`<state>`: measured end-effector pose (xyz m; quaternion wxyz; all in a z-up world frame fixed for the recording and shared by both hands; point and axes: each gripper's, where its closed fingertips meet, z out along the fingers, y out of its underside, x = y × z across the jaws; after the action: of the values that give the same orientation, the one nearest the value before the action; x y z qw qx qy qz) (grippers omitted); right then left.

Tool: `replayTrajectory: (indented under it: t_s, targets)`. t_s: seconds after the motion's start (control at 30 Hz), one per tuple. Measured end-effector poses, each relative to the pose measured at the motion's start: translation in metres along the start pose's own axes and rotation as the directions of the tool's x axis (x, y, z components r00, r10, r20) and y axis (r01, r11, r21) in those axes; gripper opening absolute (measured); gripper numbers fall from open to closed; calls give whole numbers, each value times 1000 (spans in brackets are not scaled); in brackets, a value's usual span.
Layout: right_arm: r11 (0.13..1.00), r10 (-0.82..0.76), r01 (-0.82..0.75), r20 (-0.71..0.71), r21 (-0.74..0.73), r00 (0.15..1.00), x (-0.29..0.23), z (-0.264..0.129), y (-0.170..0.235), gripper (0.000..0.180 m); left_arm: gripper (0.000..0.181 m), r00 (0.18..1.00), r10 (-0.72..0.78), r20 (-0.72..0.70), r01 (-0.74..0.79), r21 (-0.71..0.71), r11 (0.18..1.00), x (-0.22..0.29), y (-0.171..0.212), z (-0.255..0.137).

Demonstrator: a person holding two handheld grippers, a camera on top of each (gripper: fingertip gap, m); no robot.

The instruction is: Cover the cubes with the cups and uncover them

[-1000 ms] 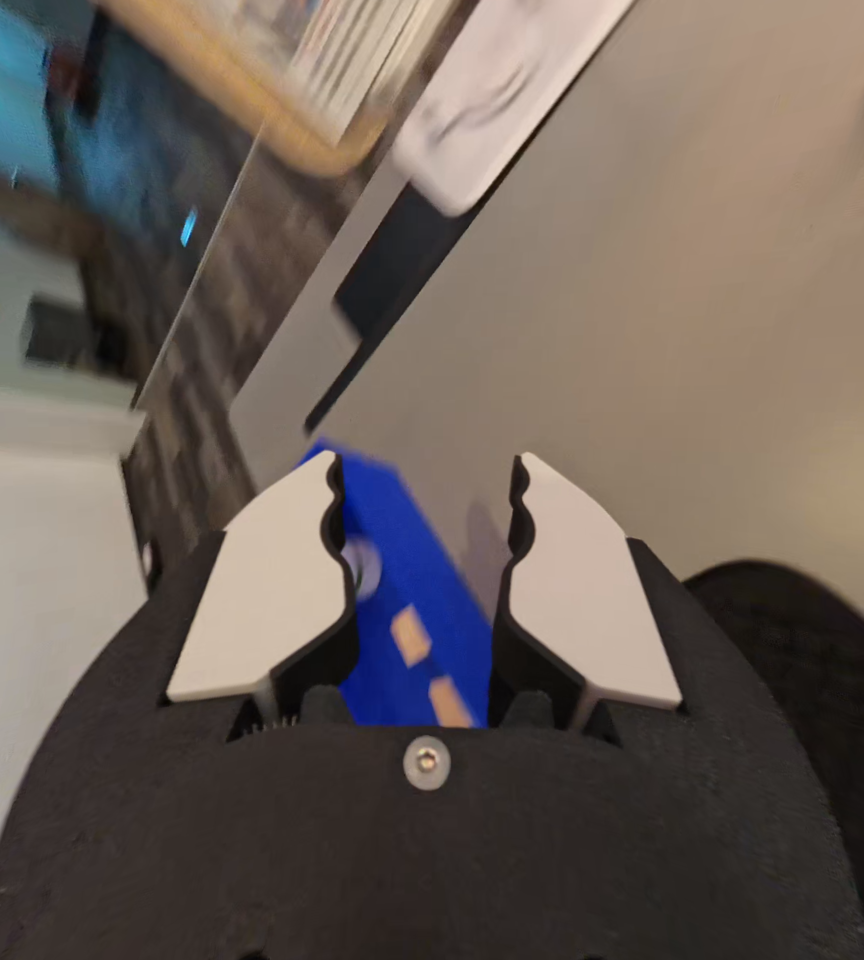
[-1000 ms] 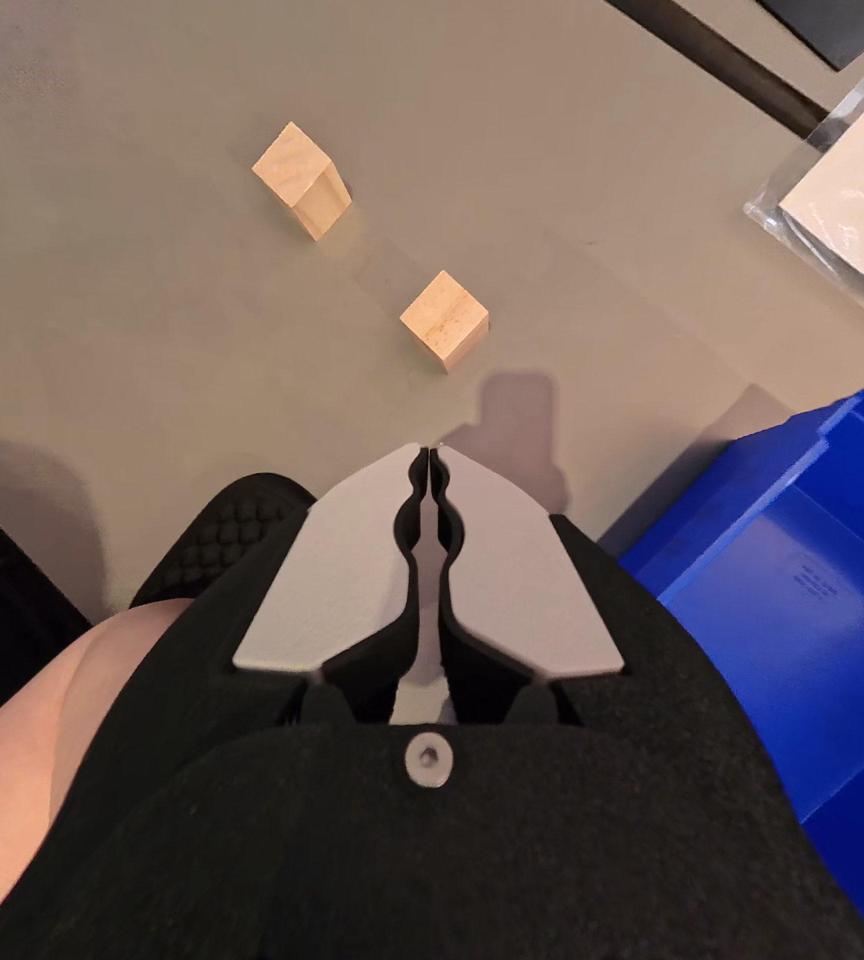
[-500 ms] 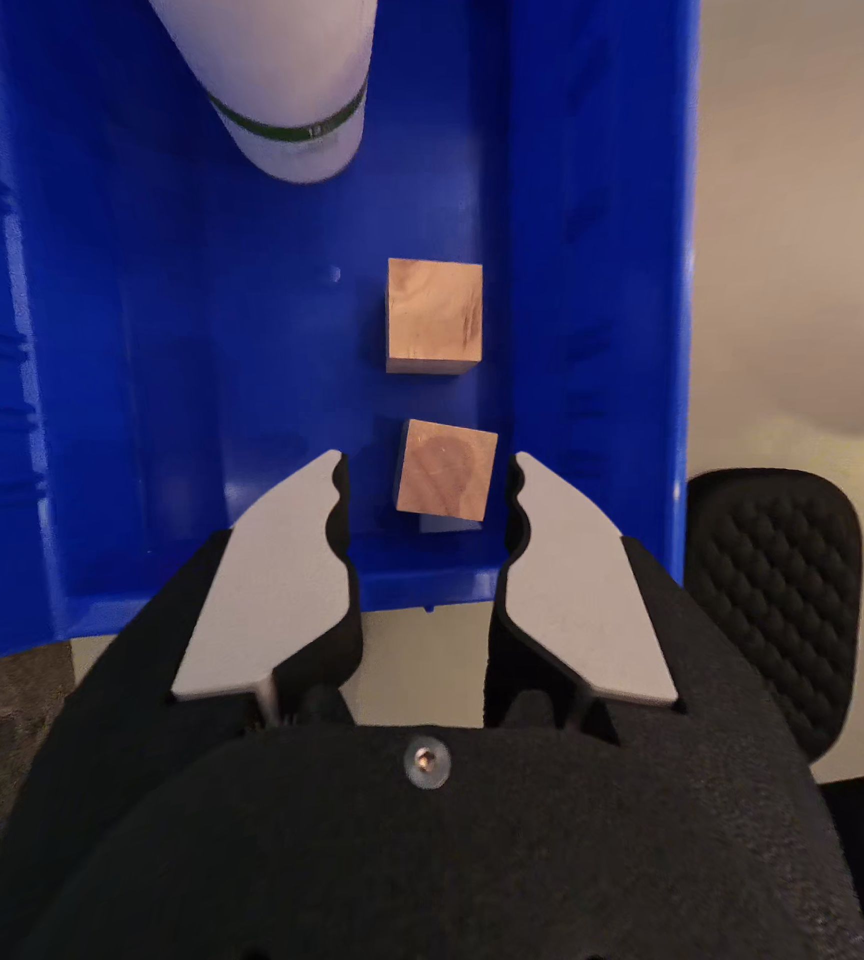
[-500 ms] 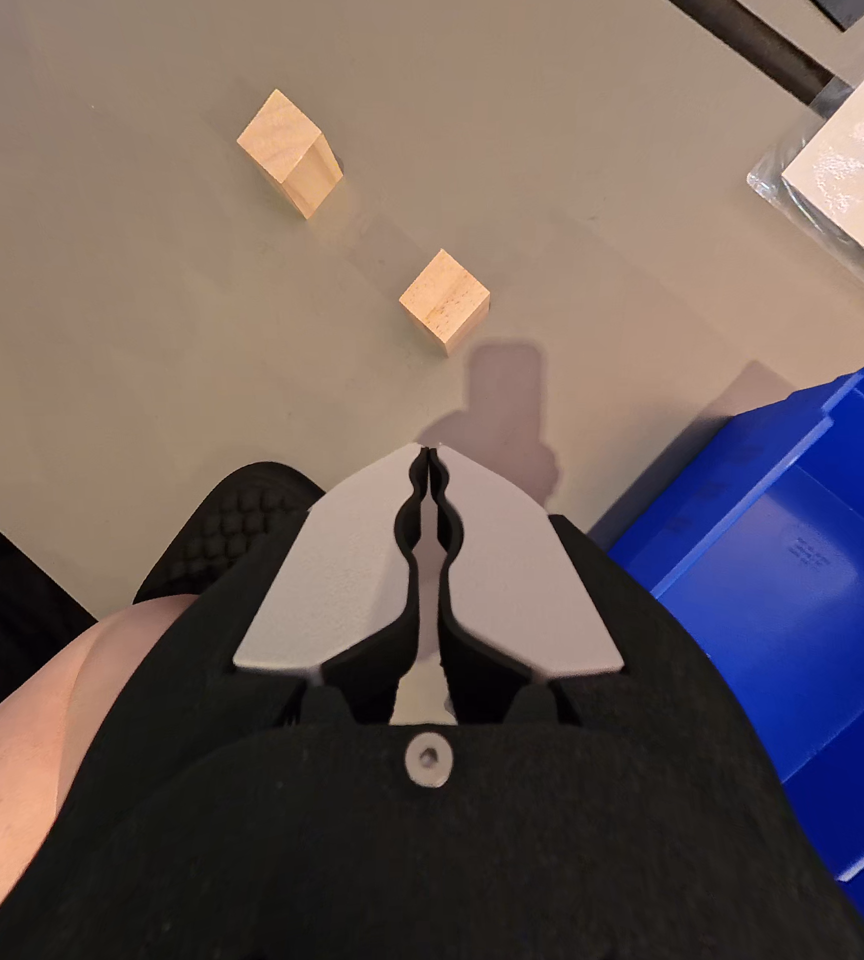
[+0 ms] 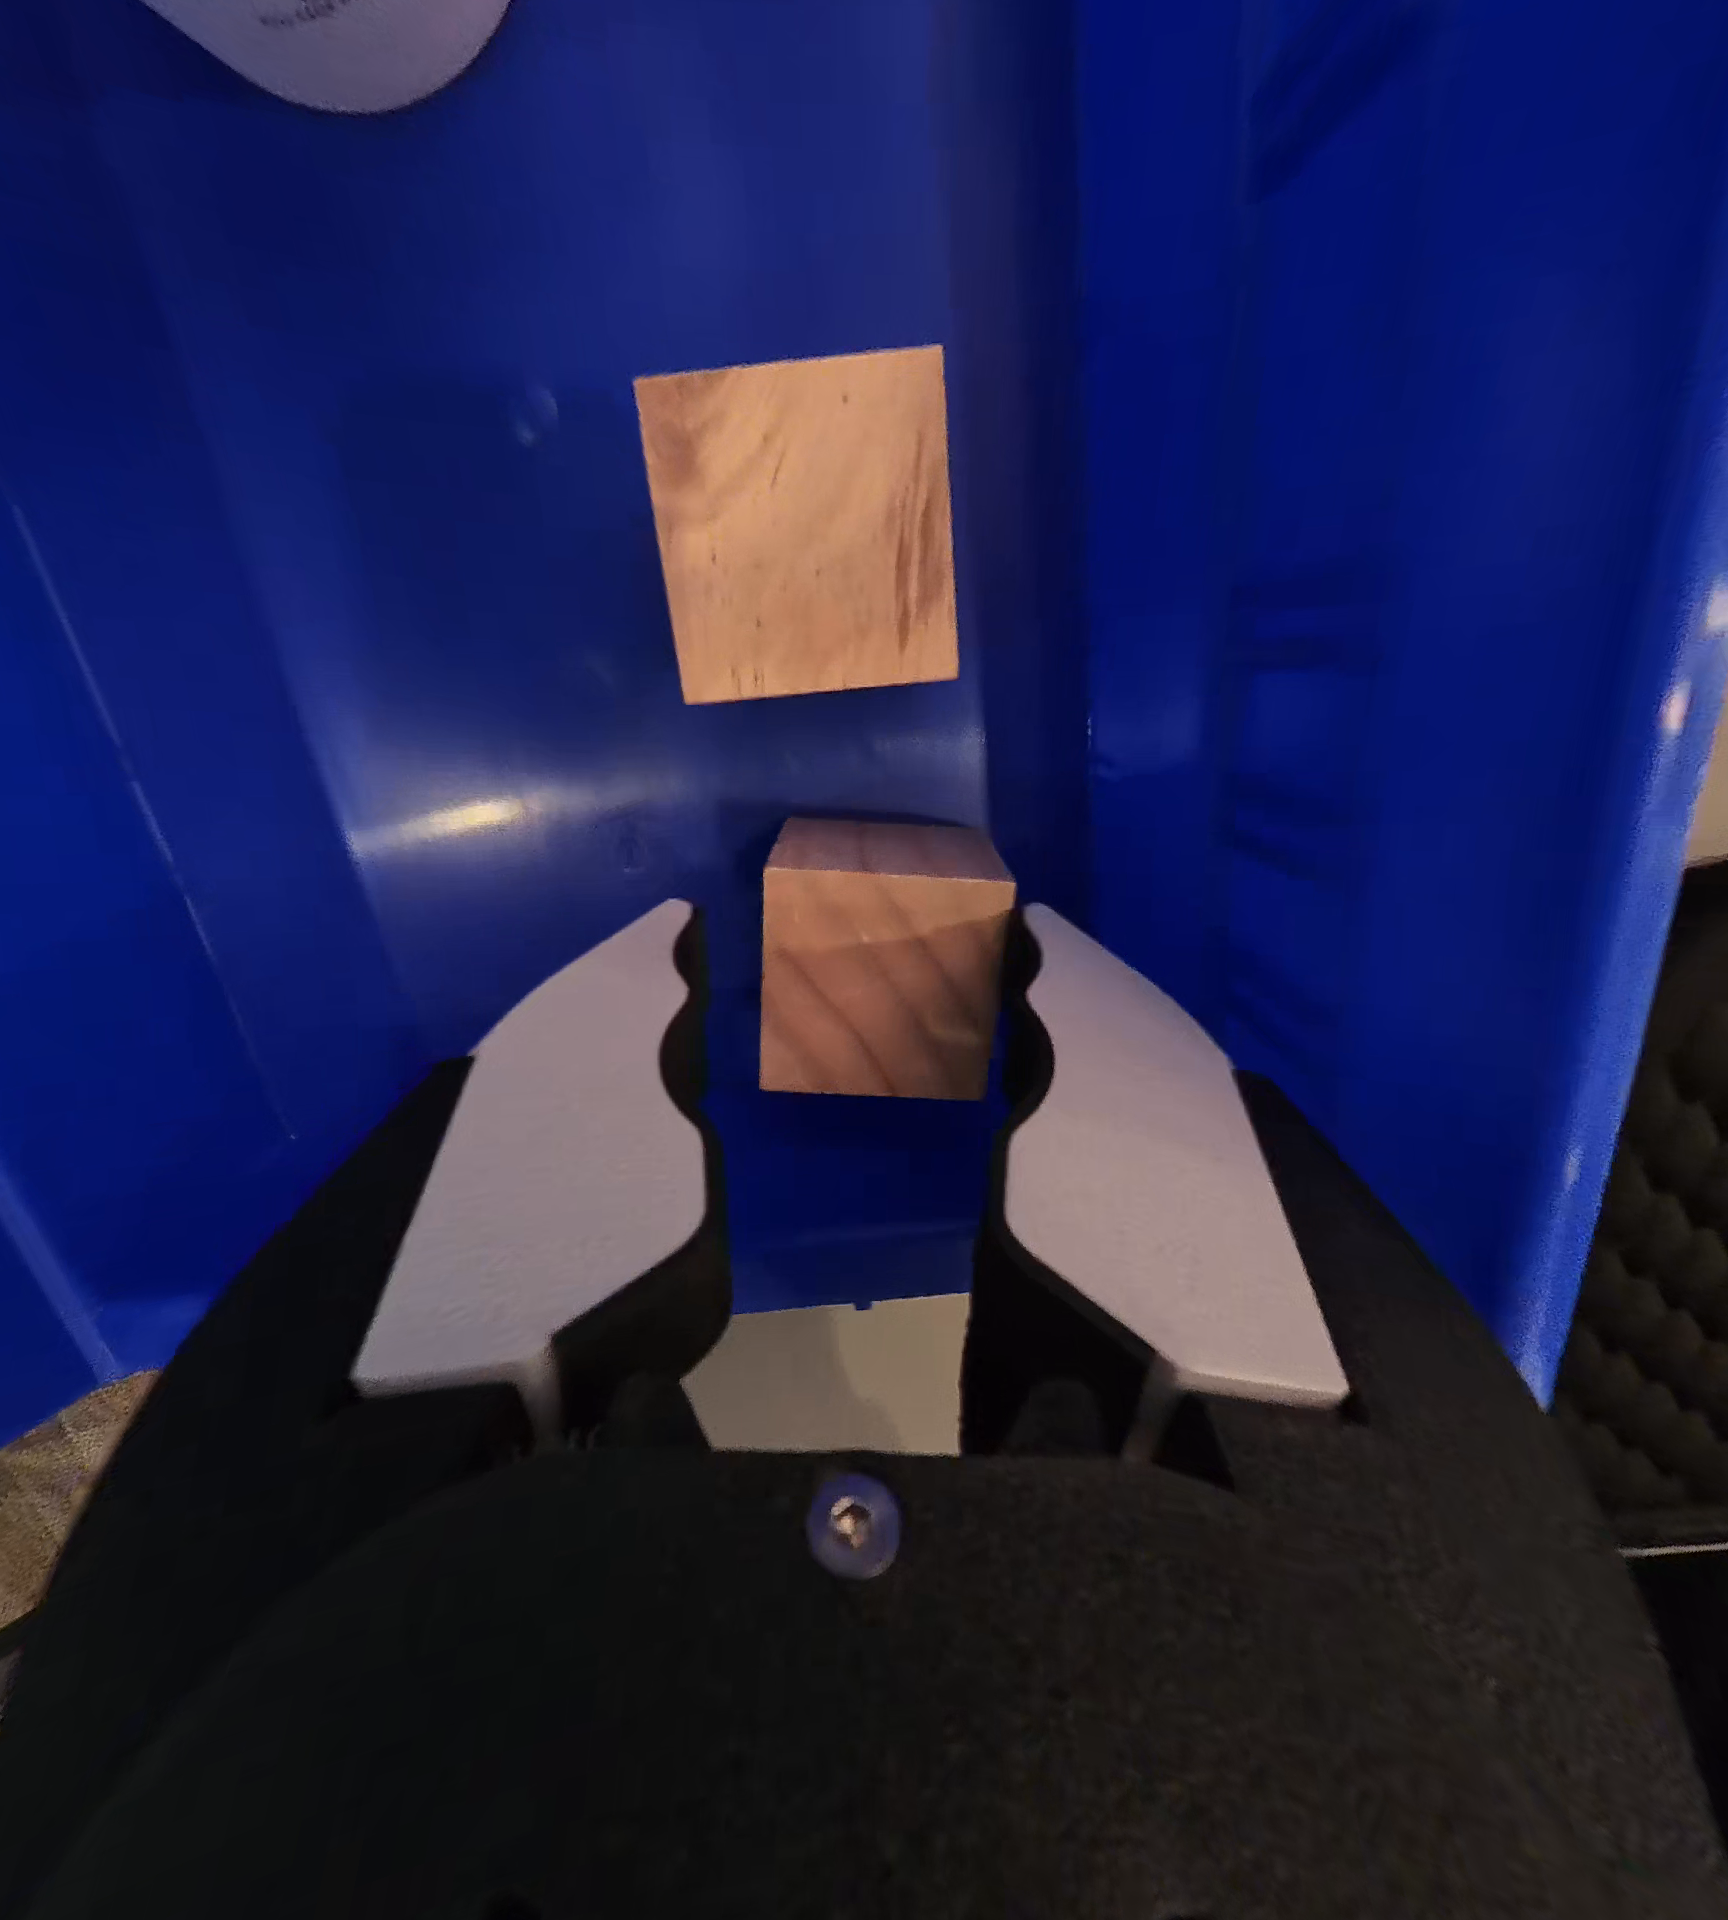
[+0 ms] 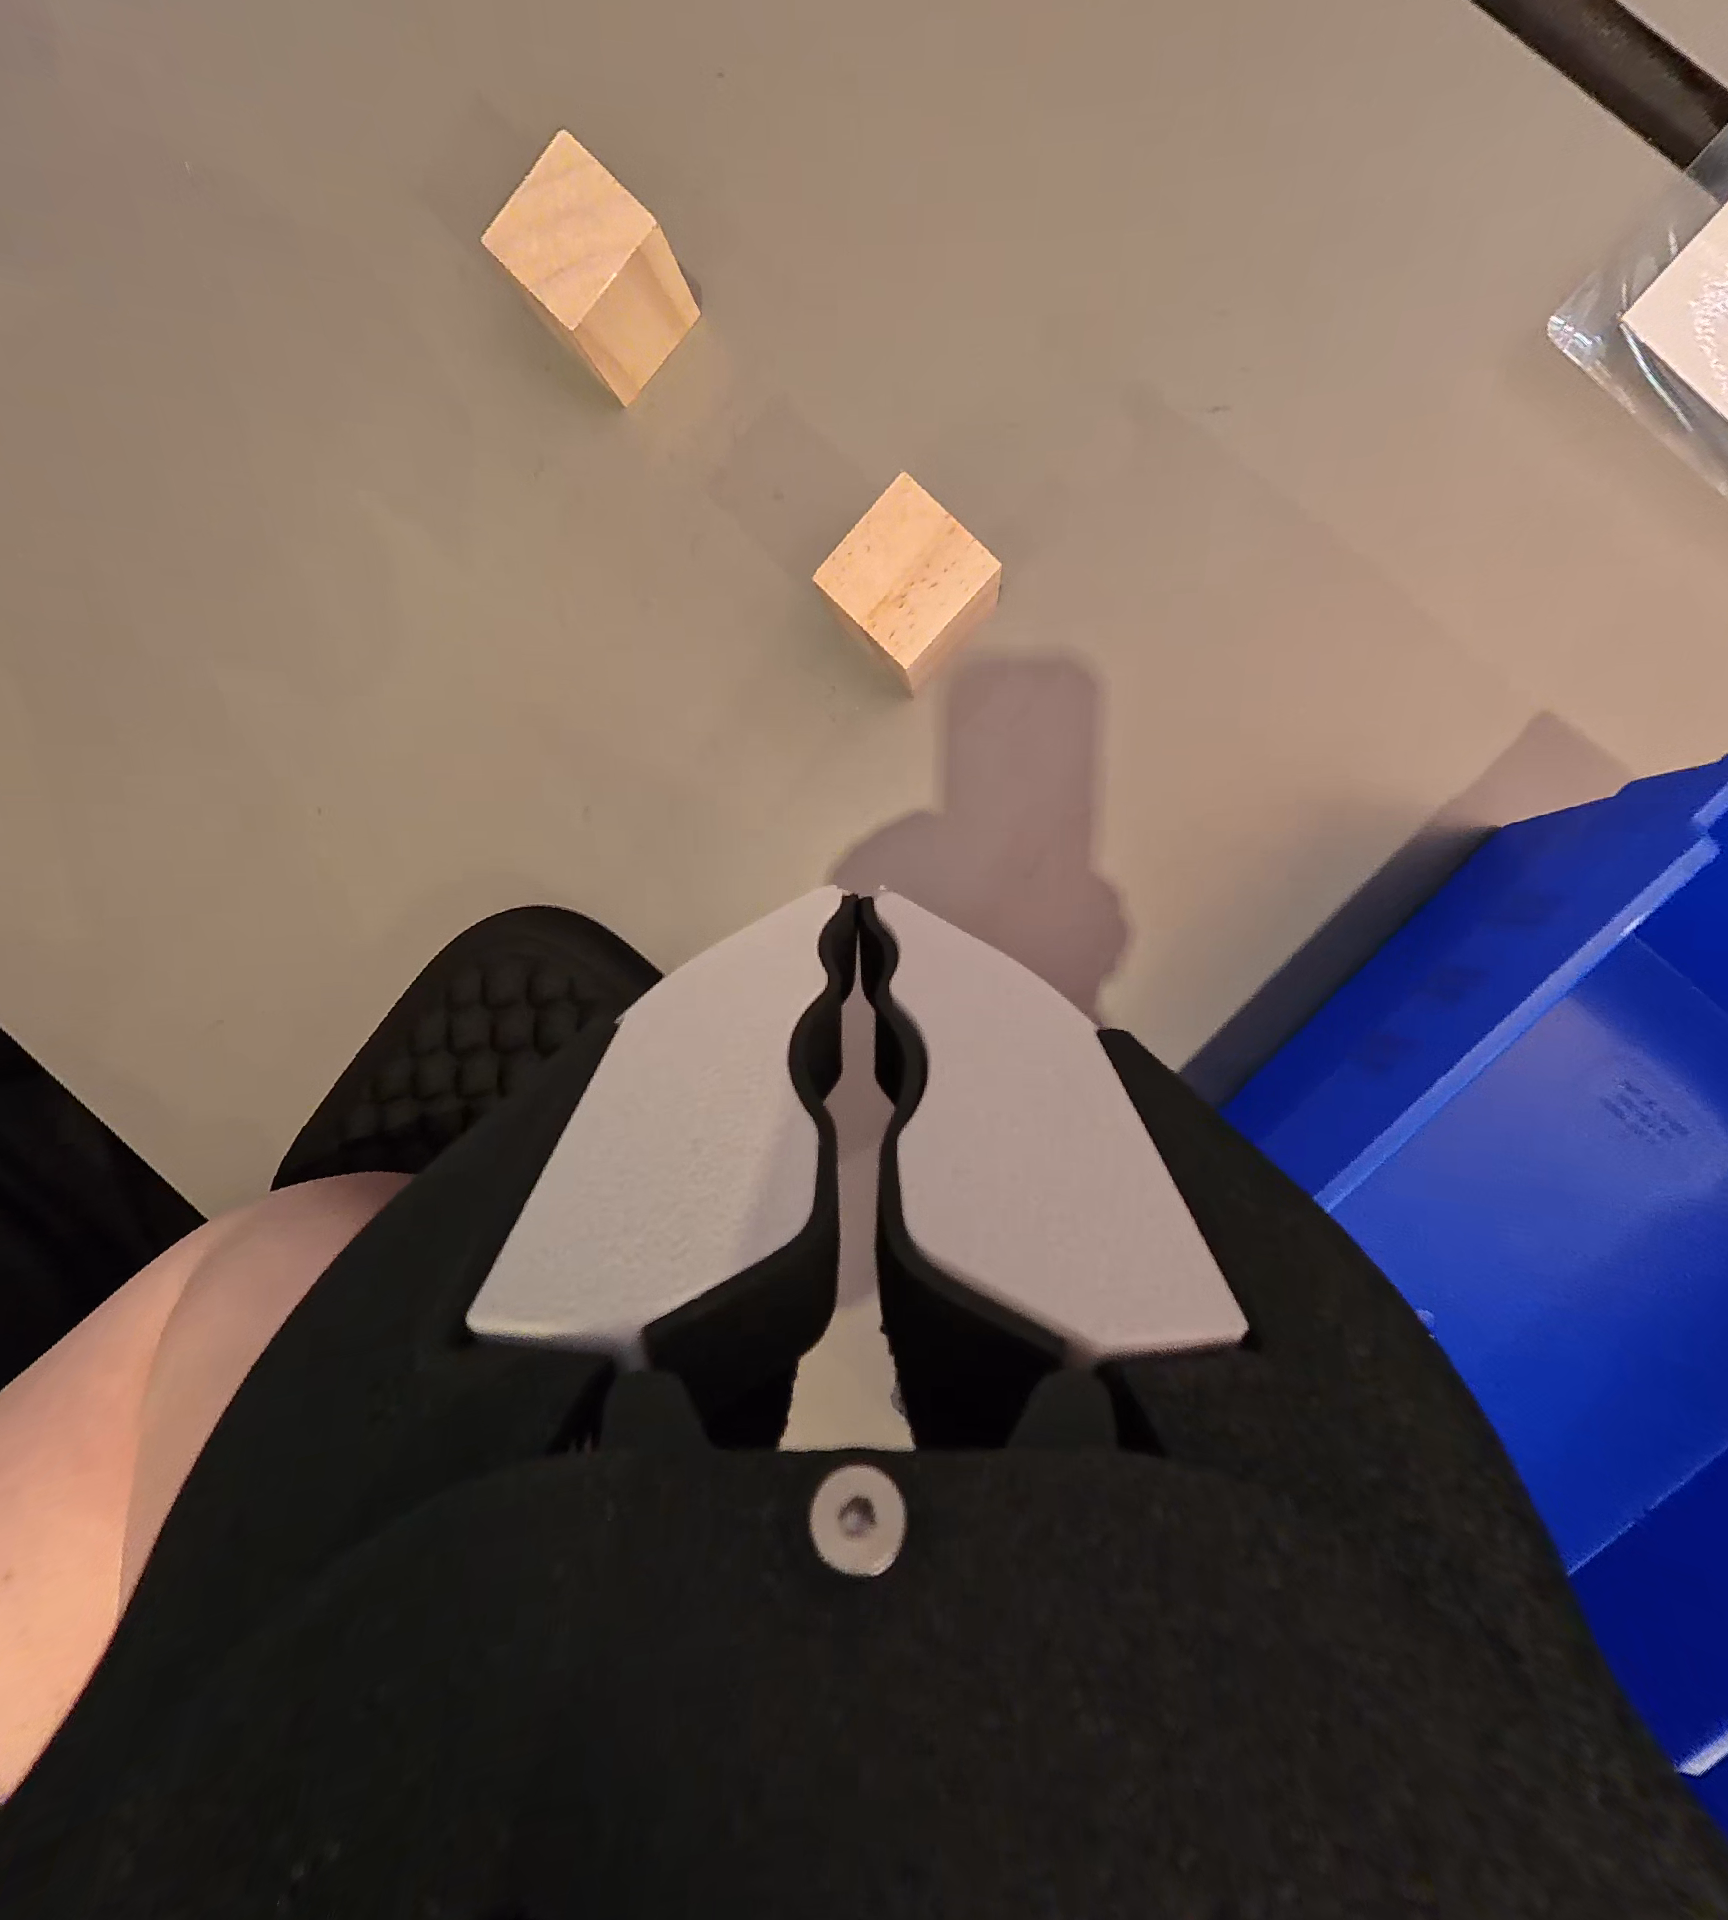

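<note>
Left wrist view shows us the blue bin [image 5: 216, 727], our left gripper [image 5: 855, 914] spread around the near cube [image 5: 881, 997], not touching it; on the surface [image 6: 216, 623] two pale cubes [image 6: 907, 577], right gripper [image 6: 855, 899] pressed together

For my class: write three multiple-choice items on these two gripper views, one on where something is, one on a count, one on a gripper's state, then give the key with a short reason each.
1. Where is the cube nearest the left gripper?
A. Inside the blue bin
B. On the grey table
C. Under a cup

2. How many pale cubes stand on the table in the right wrist view?
A. One
B. Two
C. Four

3. How is the right gripper?
A. Wide open
B. Shut on a cube
C. Shut, empty

Key: 1 A, the near cube sits on the bin floor between the open fingers. 2 B, the far pale cube and the near pale cube. 3 C, its fingertips meet with nothing between.
</note>
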<state>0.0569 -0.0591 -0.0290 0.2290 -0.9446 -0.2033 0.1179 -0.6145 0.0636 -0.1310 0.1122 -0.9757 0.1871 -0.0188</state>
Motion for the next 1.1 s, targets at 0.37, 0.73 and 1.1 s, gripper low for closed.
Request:
replayTrajectory:
  t_s: [0.37,0.73,1.1]
  targets:
    - [999,9,-10,15,31,1000,4,-3,3,0,44,988,52,145,-69,115,991,-19,-9,-53]
    - [999,-2,1,18,51,1000,4,-5,1,0,44,802,589,100,-564,452,691,186,-103,-184]
    - [999,-15,13,44,43,999,2,1,3,0,44,363,930,-50,-876,322,359,323,-147,-36]
